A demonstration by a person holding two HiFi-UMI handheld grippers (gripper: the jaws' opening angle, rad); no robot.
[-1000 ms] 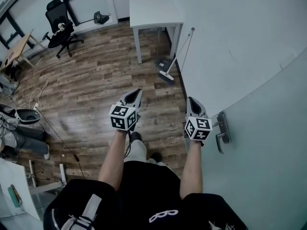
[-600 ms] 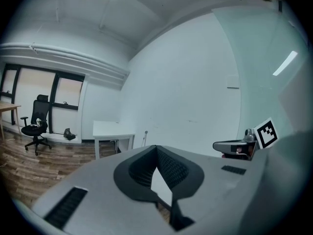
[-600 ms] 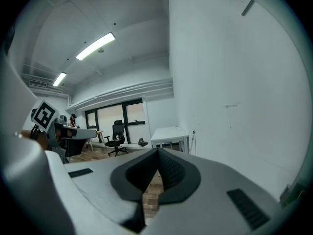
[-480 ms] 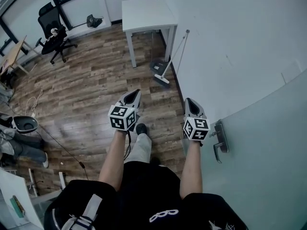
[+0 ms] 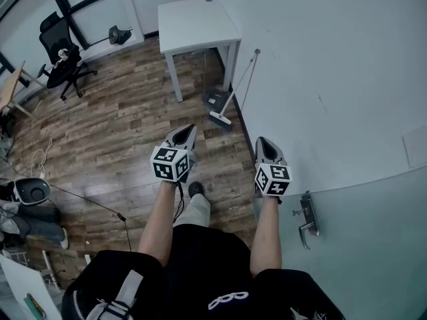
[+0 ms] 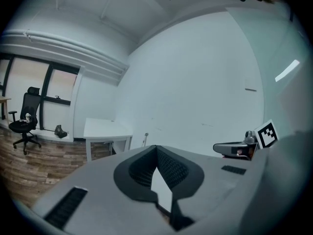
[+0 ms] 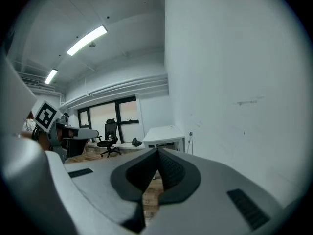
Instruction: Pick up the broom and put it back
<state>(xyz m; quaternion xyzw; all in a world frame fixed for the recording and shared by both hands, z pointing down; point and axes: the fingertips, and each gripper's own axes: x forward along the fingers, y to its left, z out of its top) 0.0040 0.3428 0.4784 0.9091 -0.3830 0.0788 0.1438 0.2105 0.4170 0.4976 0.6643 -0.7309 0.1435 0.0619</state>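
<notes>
The broom (image 5: 235, 89) leans against the white wall, its brush head on the wood floor beside a grey dustpan (image 5: 214, 100), just right of a white table (image 5: 197, 23). My left gripper (image 5: 189, 129) and right gripper (image 5: 264, 141) are held side by side in front of me, both shut and empty, pointing toward the broom from some way off. In the left gripper view the left gripper (image 6: 156, 147) points at the wall, and the broom (image 6: 145, 137) shows small beside the table (image 6: 105, 128). The right gripper (image 7: 157, 151) also faces the broom (image 7: 190, 139) and the table (image 7: 164, 130).
A glass door with a metal handle (image 5: 307, 221) is close on my right. A black office chair (image 5: 59, 57) stands at the far left by the windows. Cables (image 5: 87, 195) and a round device (image 5: 30, 191) lie on the floor at left.
I have walked forward: the table, broom and dustpan have drawn closer and the door handle has slid back beside me. Both grippers stay shut in the same pose.
</notes>
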